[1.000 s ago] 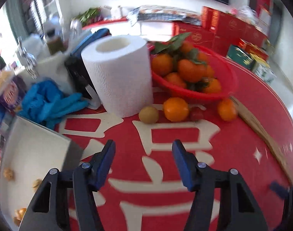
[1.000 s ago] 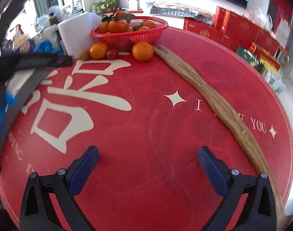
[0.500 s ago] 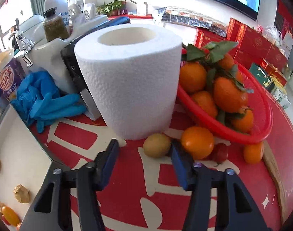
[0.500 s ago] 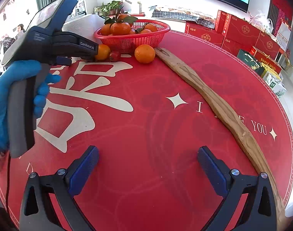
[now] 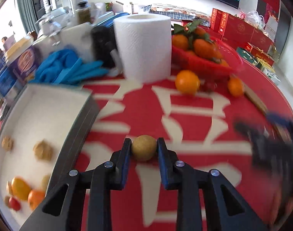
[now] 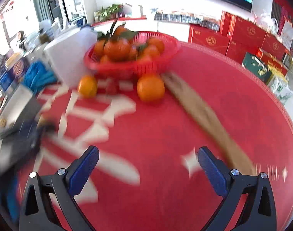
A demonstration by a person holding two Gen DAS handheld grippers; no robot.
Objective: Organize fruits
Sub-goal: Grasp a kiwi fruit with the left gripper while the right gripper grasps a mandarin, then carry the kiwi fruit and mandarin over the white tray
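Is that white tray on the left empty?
No. The white tray already holds small fruits and nut-like pieces, including an orange one; blur hides exactly what they are.

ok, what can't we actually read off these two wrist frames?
- Right claw: left wrist view shows only a motion-blurred dark smear; its state reads from its own view.
- Small items in the white tray: blurred, and cut off by the lower left edge.
- Small red fruit by the basket: too blurred to identify.

Open red tabletop [image 6: 184,115] is left in front of the red basket [image 6: 138,67]; passage beside it is blocked by the paper roll [image 5: 144,48], and farther left by the white tray [image 5: 40,119]
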